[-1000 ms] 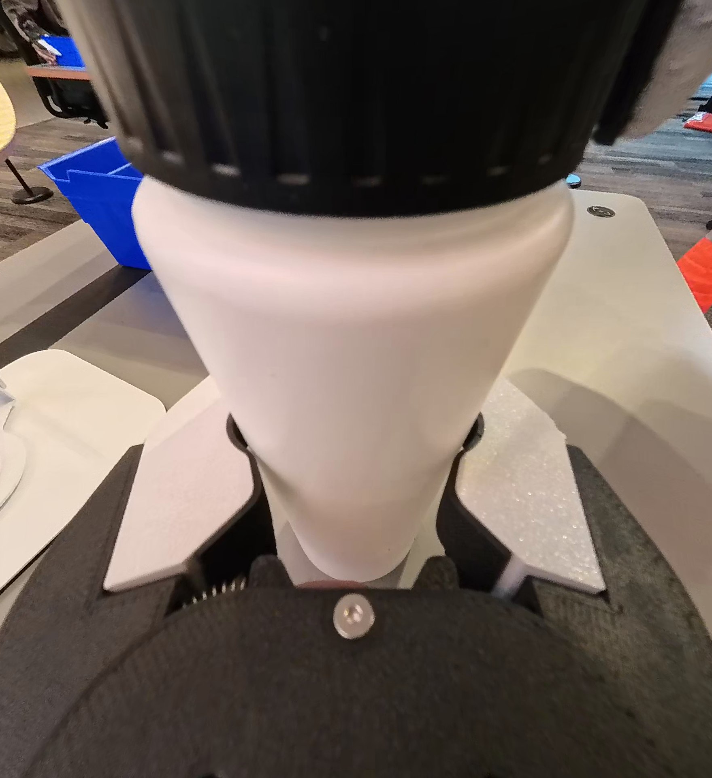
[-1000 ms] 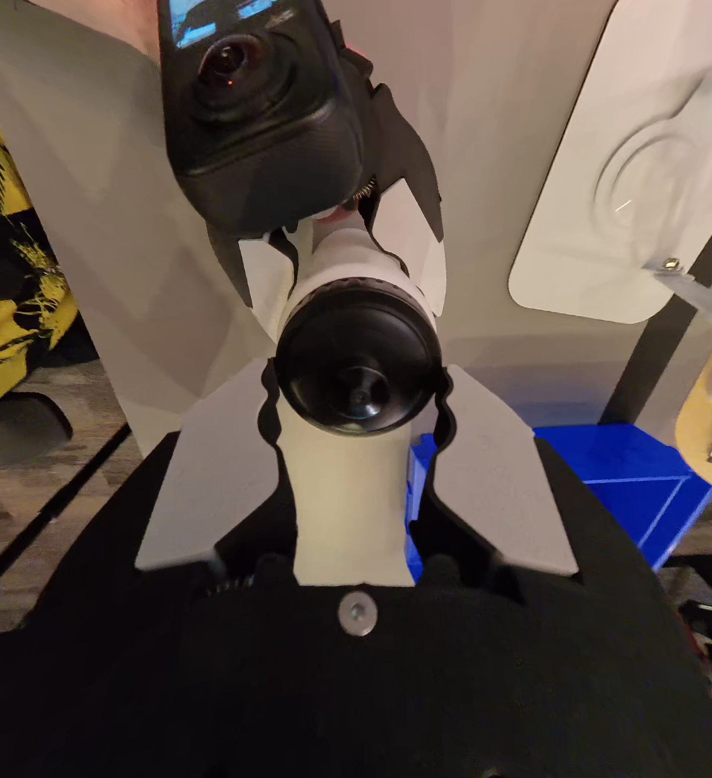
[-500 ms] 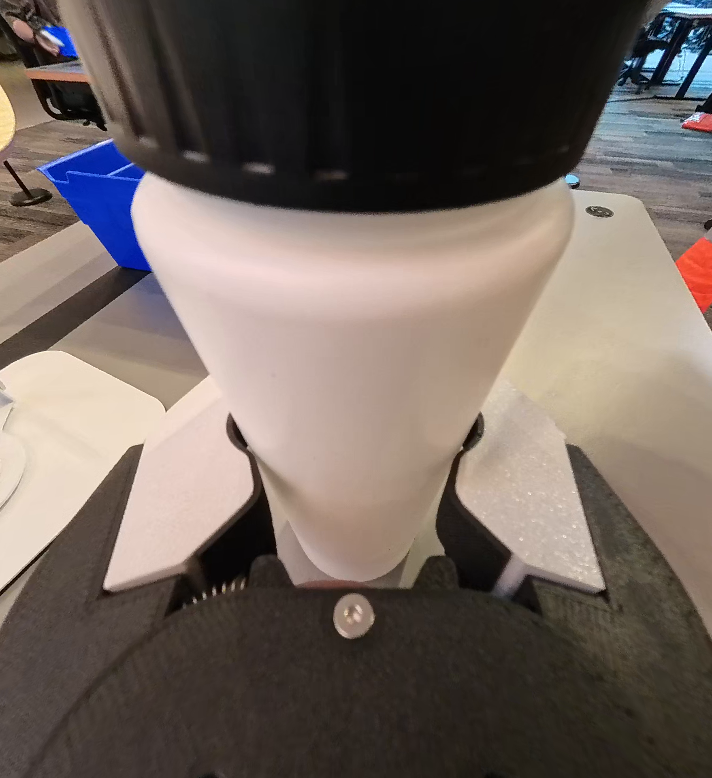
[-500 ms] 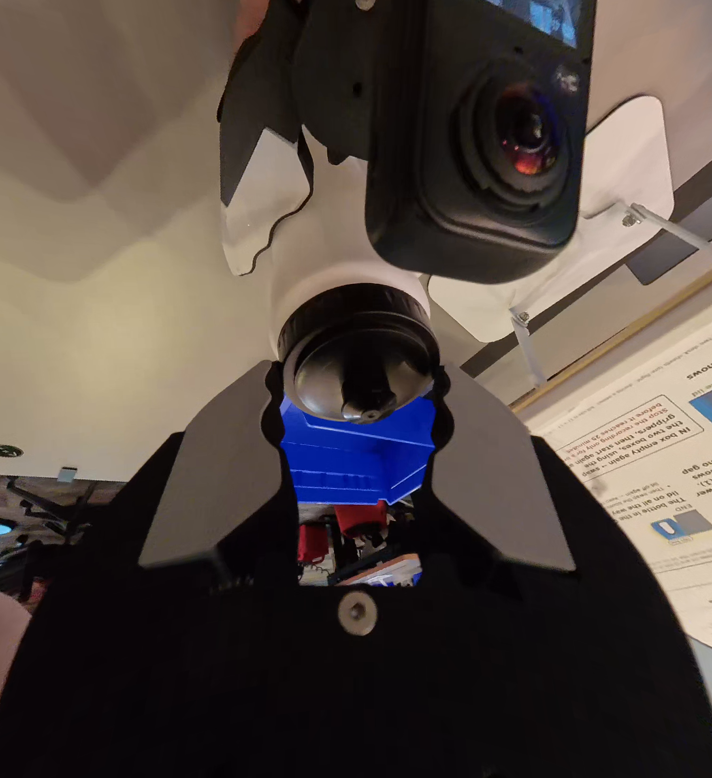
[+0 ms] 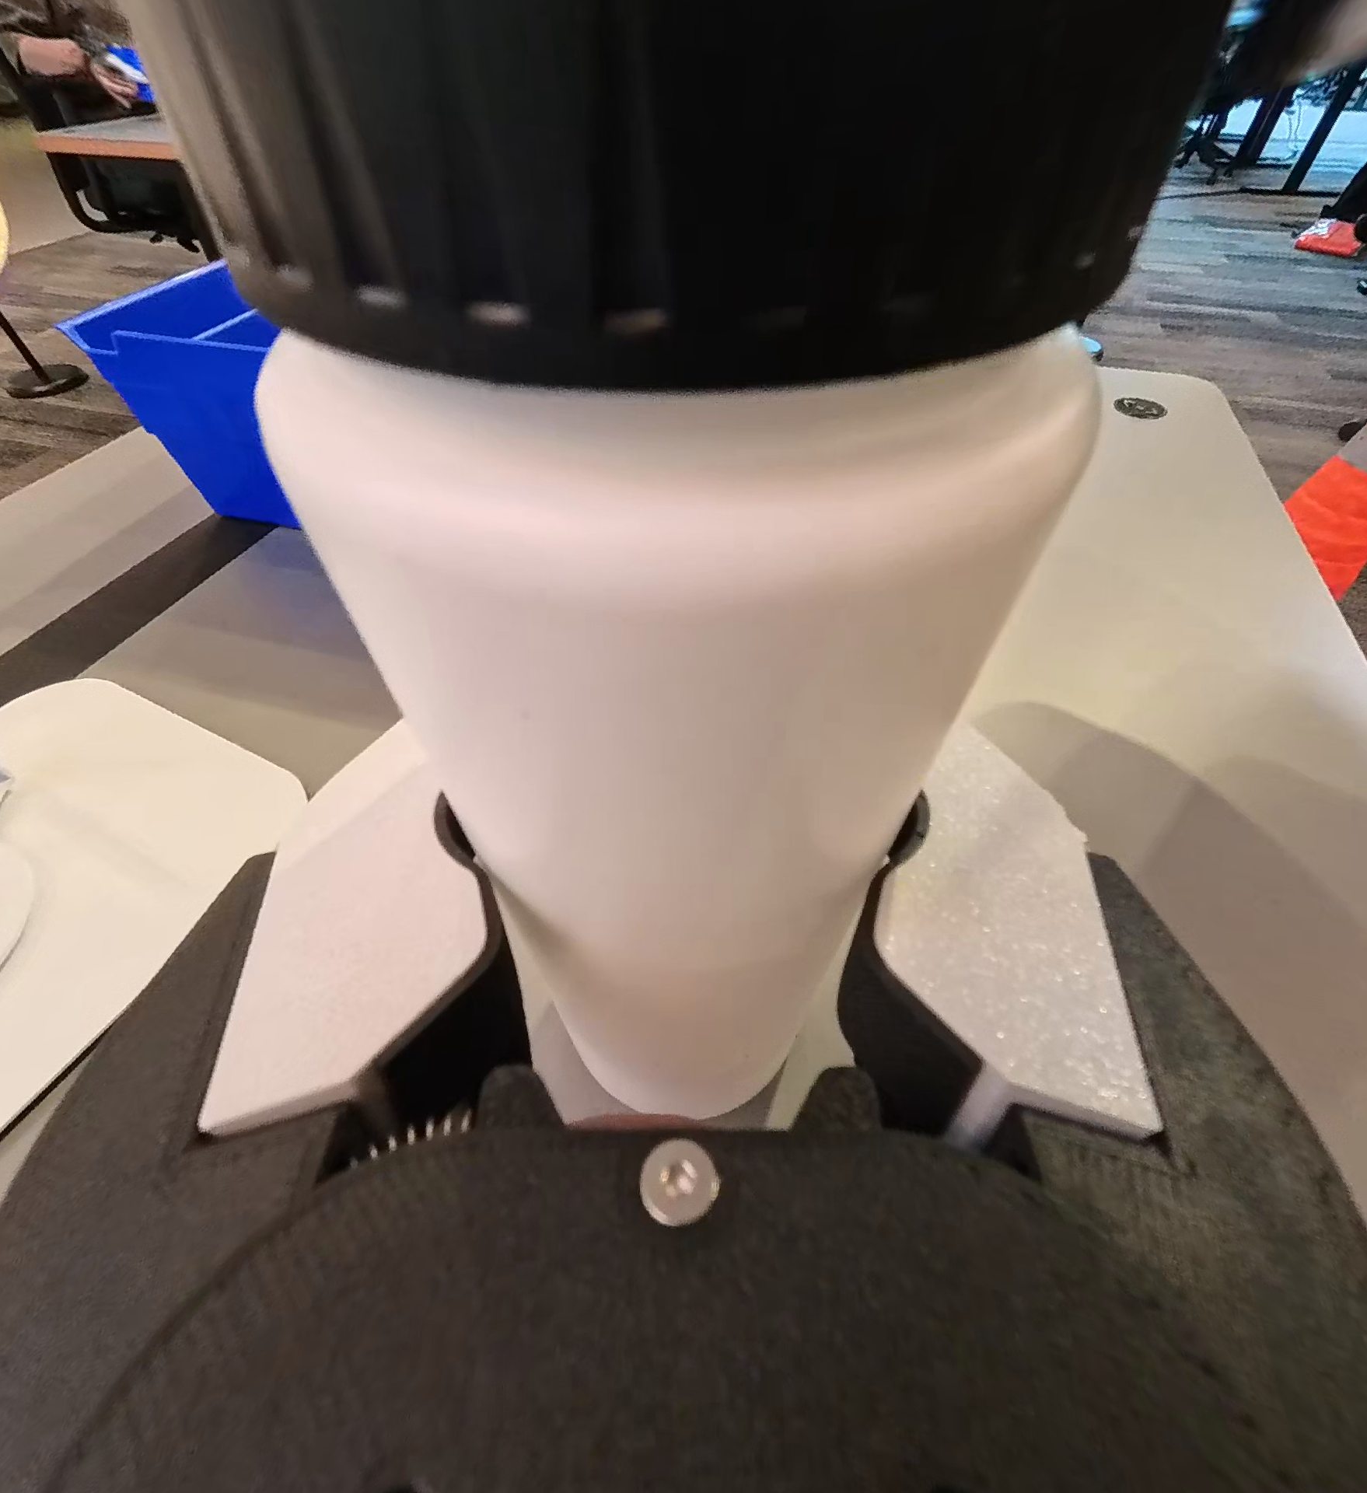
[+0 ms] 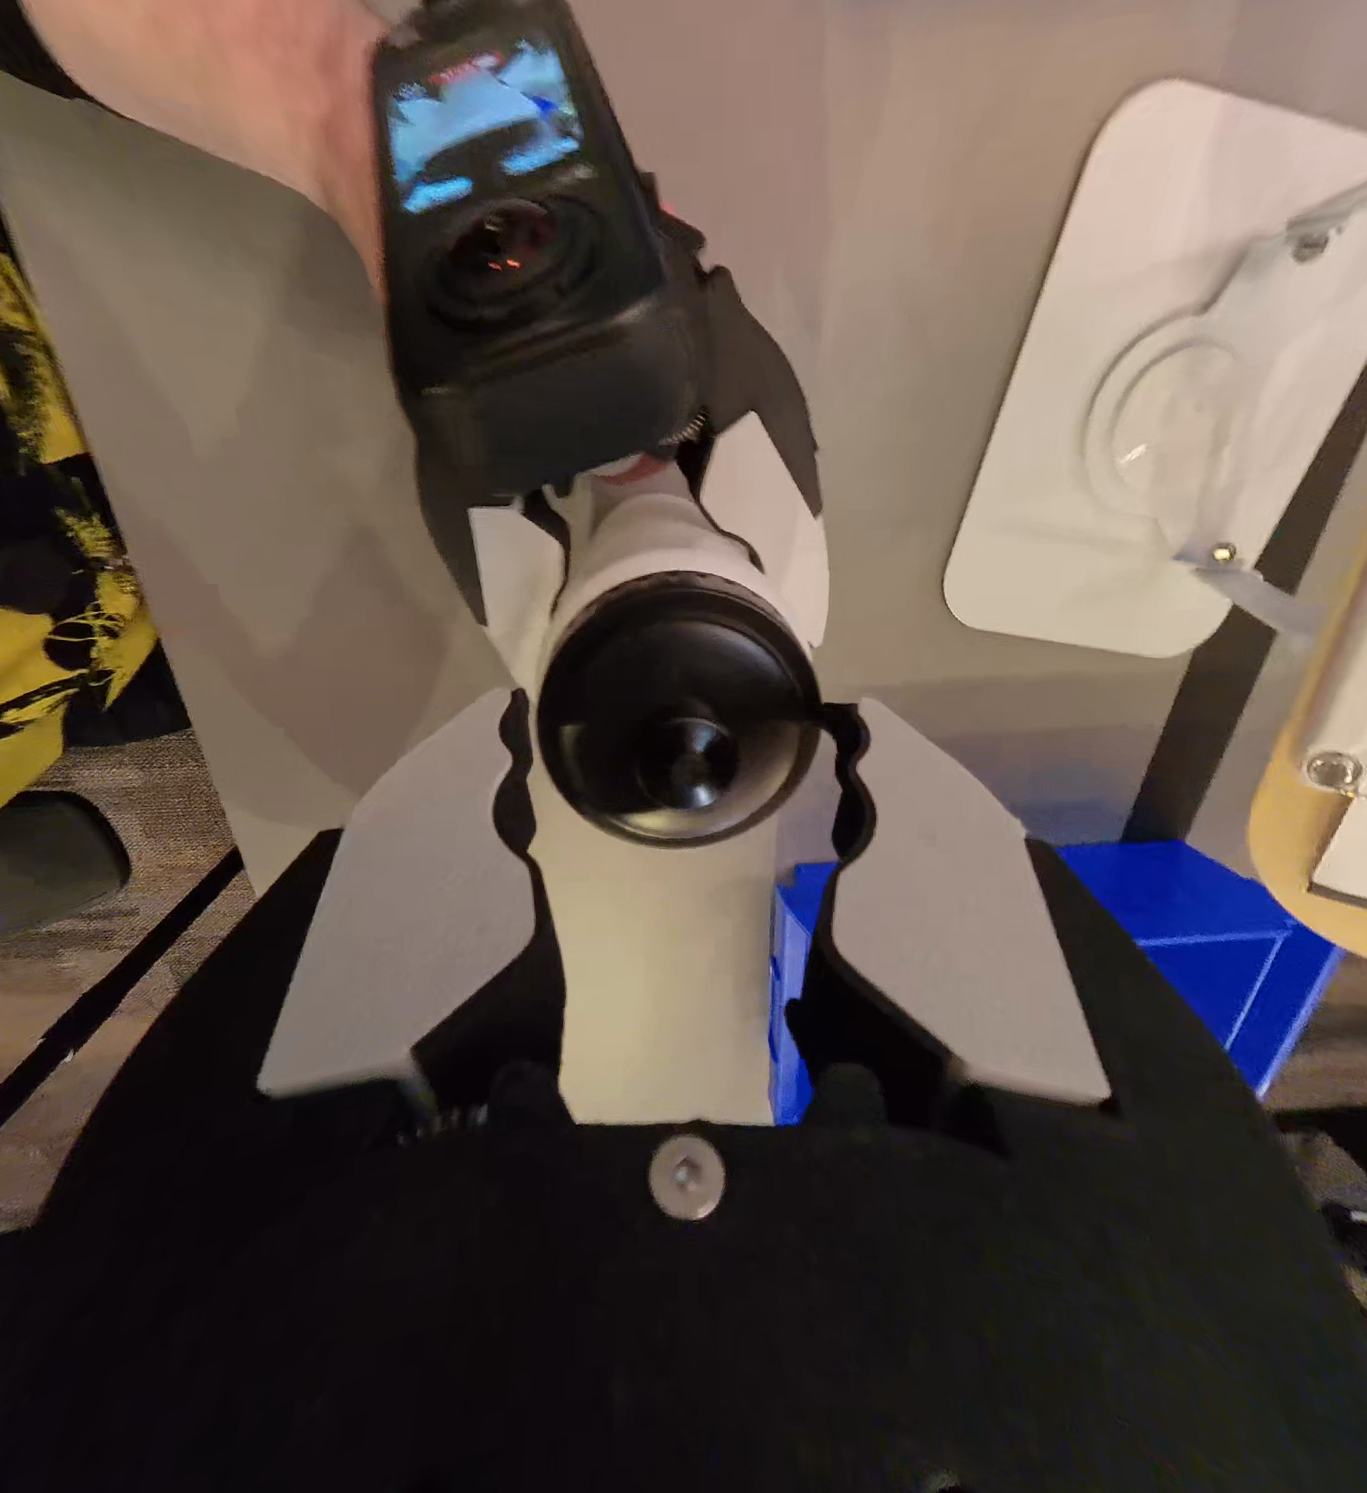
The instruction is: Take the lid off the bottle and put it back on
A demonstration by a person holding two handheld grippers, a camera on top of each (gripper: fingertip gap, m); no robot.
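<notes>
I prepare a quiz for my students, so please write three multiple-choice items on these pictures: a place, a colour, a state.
1. Where does the left gripper clamp the bottle? A) its top B) its white body C) nowhere
2. What colour is the lid? A) black B) blue C) white
3. The lid is: A) off, on the table B) on the bottle C) in a bin
Answers: 1B, it squeezes the white body; 2A, its ribbed side is black; 3B, it caps the bottle.

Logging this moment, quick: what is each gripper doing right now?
Left gripper: shut on the white bottle.
Right gripper: around the black lid; only one finger seems to touch it, grip unclear.
</notes>
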